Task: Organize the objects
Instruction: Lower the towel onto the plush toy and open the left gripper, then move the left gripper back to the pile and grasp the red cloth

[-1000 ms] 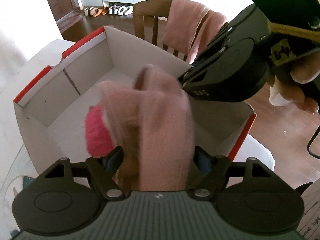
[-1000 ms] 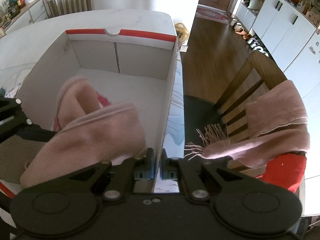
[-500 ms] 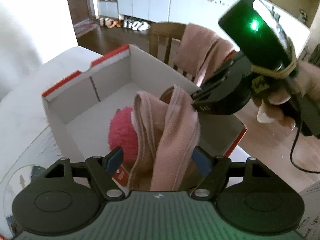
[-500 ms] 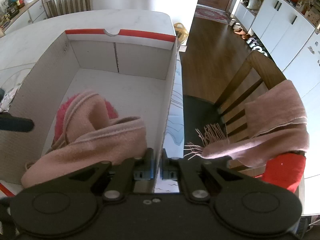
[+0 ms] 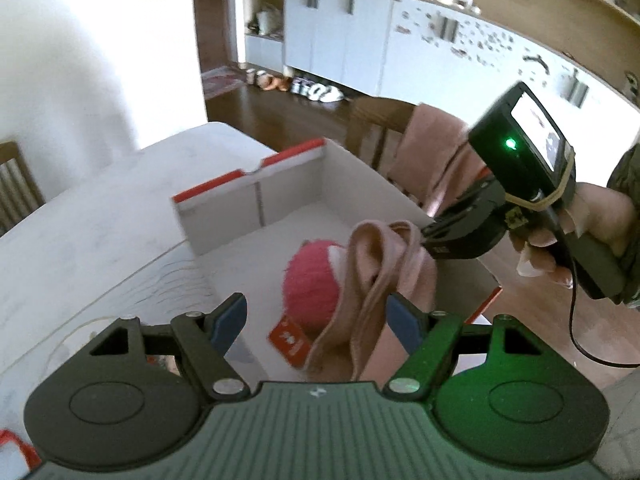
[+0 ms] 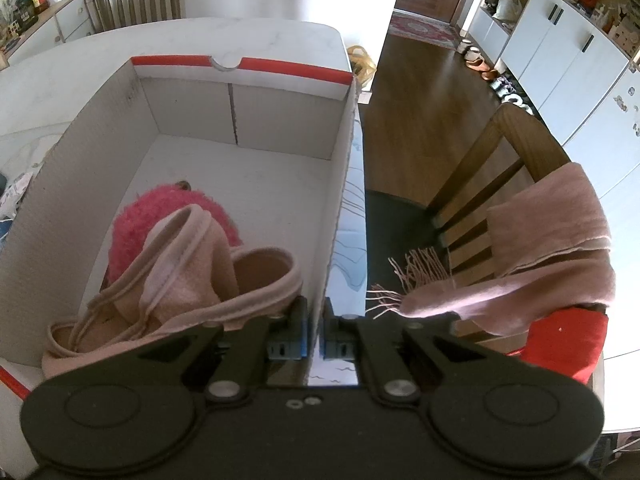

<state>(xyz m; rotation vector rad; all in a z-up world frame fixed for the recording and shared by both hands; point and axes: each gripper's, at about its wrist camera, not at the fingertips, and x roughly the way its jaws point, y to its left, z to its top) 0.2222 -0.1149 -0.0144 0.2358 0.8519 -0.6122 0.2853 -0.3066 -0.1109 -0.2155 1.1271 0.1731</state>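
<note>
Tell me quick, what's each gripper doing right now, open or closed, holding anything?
Left gripper: open, holding nothing, above the pink slippers.
Right gripper: closed on the side wall of the cardboard box.

pink fuzzy item half hidden under slippers, red tag text blurred

Home, dining area. White marble-look surface ringed by wooden slat-back chairs, pink fringed scarf draped over one. Dark wood floor, white cabinets, shoes lined along cabinet base, patterned rug near doorway.
</note>
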